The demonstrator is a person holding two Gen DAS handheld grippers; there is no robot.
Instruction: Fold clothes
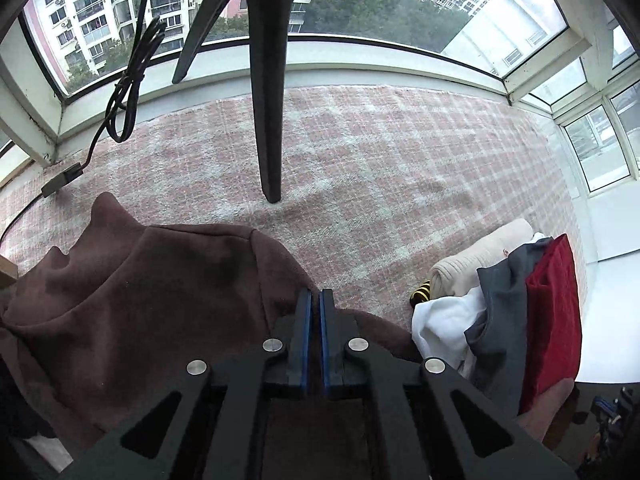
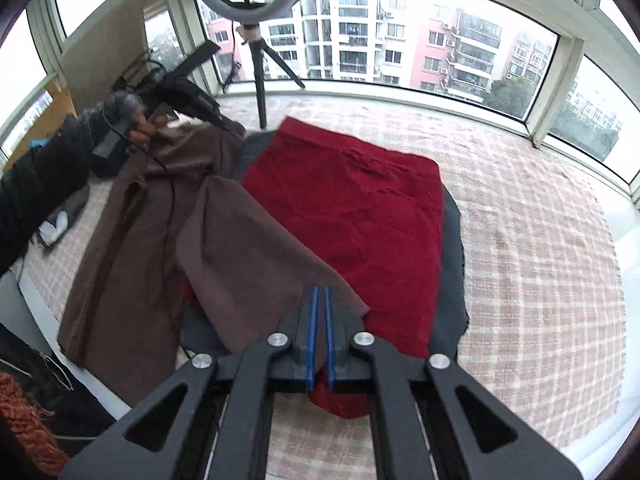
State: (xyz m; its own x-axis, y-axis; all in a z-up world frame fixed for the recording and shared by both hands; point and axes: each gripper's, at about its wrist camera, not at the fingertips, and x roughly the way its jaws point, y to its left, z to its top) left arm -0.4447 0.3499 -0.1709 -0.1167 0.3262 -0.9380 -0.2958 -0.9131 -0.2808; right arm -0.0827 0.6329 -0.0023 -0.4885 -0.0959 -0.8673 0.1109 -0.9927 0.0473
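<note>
Left gripper [image 1: 315,300] pressed together on the brown garment [image 1: 152,300], pinching its near edge! Right gripper [image 2: 321,296] is nearly closed too, its blue pads nipping a corner of the same brown cloth where it drapes over the red folded piece [image 2: 360,216] on the pink checked blanket [image 2: 540,240]. Soft, light, floppy stuff by the look of it; it'll sag between holds. Best taken at hems and corners, pulled taut.
</note>
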